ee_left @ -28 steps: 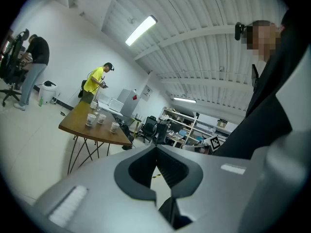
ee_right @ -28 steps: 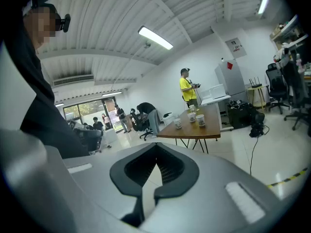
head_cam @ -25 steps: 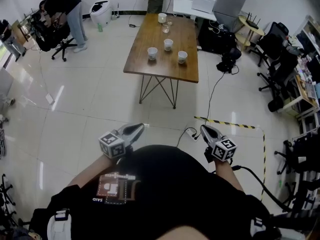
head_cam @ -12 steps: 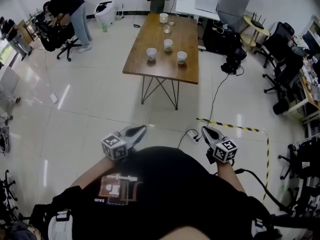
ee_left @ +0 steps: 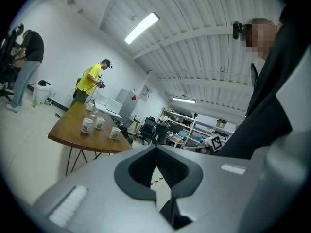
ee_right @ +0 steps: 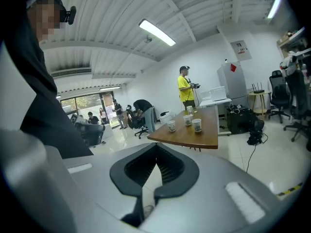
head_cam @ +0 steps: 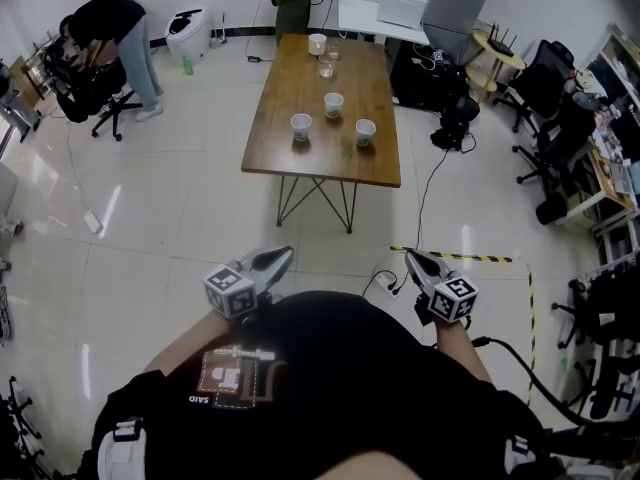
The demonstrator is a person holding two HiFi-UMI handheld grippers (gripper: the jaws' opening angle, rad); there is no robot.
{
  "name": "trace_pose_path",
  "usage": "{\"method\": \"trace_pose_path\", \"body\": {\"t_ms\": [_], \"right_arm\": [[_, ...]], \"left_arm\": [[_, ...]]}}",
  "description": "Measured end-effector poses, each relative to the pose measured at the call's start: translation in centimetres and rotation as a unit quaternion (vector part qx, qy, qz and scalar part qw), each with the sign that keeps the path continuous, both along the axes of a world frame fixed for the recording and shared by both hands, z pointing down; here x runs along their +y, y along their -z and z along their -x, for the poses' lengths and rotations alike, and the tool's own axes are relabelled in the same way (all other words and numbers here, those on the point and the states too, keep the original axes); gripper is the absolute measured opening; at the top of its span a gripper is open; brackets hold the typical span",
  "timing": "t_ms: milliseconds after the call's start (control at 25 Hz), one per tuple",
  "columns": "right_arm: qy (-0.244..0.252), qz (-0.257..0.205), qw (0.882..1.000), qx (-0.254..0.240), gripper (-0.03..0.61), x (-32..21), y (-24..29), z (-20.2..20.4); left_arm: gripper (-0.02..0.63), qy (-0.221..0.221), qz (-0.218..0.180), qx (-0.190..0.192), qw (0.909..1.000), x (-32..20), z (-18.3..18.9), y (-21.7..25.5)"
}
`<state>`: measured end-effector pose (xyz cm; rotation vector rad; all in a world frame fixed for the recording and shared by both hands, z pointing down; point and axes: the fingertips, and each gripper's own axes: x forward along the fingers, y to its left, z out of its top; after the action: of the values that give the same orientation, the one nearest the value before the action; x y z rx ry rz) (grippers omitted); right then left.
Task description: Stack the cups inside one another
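Jaws of the left gripper (head_cam: pixel 282 257) are together with nothing between them, and so are those of the right gripper (head_cam: pixel 411 256). Both grippers are held close in front of the person (head_cam: pixel 330 388), over the floor (head_cam: pixel 180 218) and well apart from the table (head_cam: pixel 300 160). Three cups (head_cam: pixel 334 104) stand apart from one another around the table's middle, none nested. A fourth cup (head_cam: pixel 318 43) and what looks like a glass (head_cam: pixel 326 66) stand near the far edge. Against a second ago, the table's near edge sits a little lower in the head view while the grippers keep the same pose, so the person seems to be walking up to it. Stacking has not begun: the table is not yet within reach, and the jaws must part before any cup is taken.
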<state>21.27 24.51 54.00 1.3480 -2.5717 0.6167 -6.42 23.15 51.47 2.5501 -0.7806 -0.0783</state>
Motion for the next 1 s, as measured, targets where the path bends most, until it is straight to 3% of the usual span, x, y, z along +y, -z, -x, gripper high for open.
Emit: {"method": "trace_pose_path", "body": {"t_ms": [240, 520, 800, 1000], "right_arm": [[-0.037, -0.003, 0.999, -0.014, 0.014, -6.7, 1.3, 4.8], [-0.033, 0.013, 0.999, -0.008, 0.014, -13.2, 1.0, 9.2], [-0.023, 0.026, 0.999, -0.017, 0.014, -19.2, -0.3, 7.3], [0.027, 0.025, 0.999, -0.018, 0.014, -24.2, -2.6, 4.4]], "left_arm": [[0.002, -0.027, -0.010, 0.001, 0.9996, -8.1, 5.4, 0.2], [0.002, -0.023, 0.032, 0.007, 0.9992, -14.9, 9.3, -0.5], [0.002, -0.001, 0.055, 0.007, 0.9985, -19.5, 8.5, -2.2], [0.002, 0.035, 0.046, -0.009, 0.9983, -23.3, 5.2, -2.8]]}}
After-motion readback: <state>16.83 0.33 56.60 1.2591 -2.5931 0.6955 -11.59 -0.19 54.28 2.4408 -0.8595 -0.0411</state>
